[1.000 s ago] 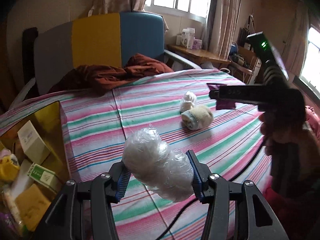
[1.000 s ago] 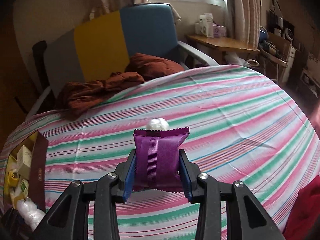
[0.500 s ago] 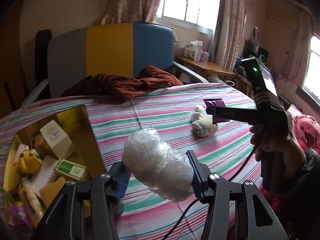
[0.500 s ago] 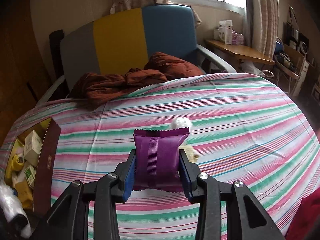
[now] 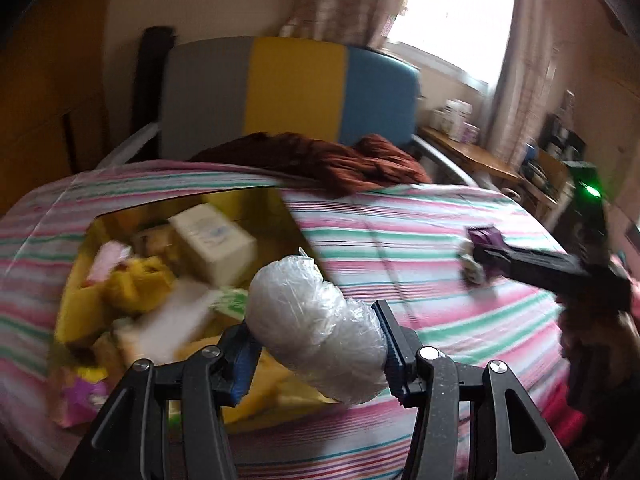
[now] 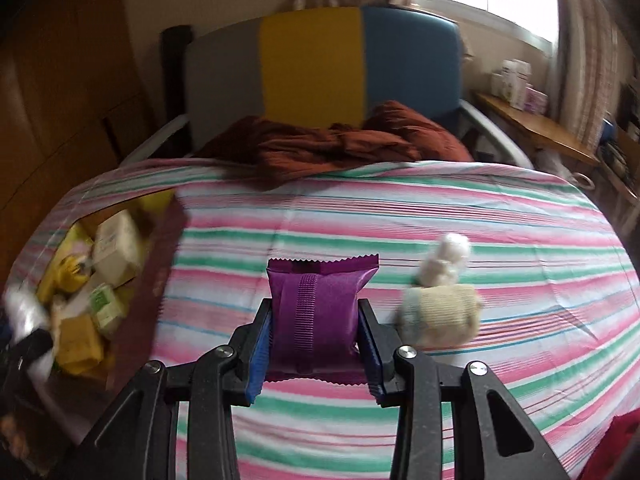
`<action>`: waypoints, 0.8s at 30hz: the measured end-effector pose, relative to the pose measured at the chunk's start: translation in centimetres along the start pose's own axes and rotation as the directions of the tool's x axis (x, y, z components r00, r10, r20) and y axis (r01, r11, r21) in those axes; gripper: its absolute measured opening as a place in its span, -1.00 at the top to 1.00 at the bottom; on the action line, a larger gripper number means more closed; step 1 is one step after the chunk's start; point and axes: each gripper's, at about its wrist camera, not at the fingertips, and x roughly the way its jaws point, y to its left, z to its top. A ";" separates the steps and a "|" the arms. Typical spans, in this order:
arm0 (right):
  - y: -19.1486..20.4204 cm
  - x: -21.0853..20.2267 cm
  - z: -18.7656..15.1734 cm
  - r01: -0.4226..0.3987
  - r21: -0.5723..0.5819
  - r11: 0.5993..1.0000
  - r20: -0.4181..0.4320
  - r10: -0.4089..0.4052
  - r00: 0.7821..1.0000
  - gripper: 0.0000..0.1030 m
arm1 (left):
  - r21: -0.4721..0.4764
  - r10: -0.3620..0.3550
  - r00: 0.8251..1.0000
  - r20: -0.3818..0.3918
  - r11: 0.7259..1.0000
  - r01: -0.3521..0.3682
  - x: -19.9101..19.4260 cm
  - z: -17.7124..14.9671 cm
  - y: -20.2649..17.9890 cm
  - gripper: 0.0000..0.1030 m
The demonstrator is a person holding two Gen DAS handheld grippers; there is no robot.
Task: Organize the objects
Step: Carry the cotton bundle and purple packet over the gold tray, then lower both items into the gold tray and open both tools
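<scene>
My left gripper (image 5: 316,344) is shut on a clear plastic-wrapped white bundle (image 5: 312,320) and holds it over the near right corner of an open box (image 5: 288,204) with a gold lining, full of small packages. My right gripper (image 6: 316,344) is shut on a purple foil packet (image 6: 316,312) above the striped bedsheet (image 6: 400,208). The box (image 6: 168,248) lies to its left. The right gripper and its packet (image 5: 484,236) also show in the left wrist view. A beige rolled sock (image 6: 440,312) and a white wad (image 6: 448,260) lie on the sheet to the right.
A rust-brown blanket (image 6: 340,144) is bunched at the head of the bed, before a grey, yellow and blue headboard (image 6: 312,64). A wooden side table (image 6: 536,128) with small boxes stands at the right under the window. A wooden wardrobe (image 6: 60,80) is at the left.
Both grippers have swung left toward the box, each keeping its grip. The box has come from the left edge to under my left gripper. The sock and wad have shifted right.
</scene>
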 end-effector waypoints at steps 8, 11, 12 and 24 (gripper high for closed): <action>8.0 0.1 0.1 -0.198 -0.073 0.977 -0.018 0.197 0.980 0.24 | -0.139 0.101 0.995 0.000 0.985 -0.100 -1.3 -0.7 8.0 -0.03; 10.9 0.7 0.5 -0.243 -0.102 0.965 -0.033 0.240 0.970 0.24 | -0.184 0.121 0.993 -0.011 0.975 -0.121 -1.5 -1.1 10.3 -0.03; 11.7 1.0 0.6 -0.253 -0.106 0.962 -0.038 0.250 0.968 0.24 | -0.190 0.118 0.993 -0.014 0.975 -0.119 -1.5 -1.1 10.6 -0.03; 17.2 4.5 3.4 -0.261 -0.118 0.958 -0.047 0.257 0.965 -0.11 | -0.161 0.066 0.997 -0.027 0.984 -0.069 0.2 -0.2 9.6 -0.35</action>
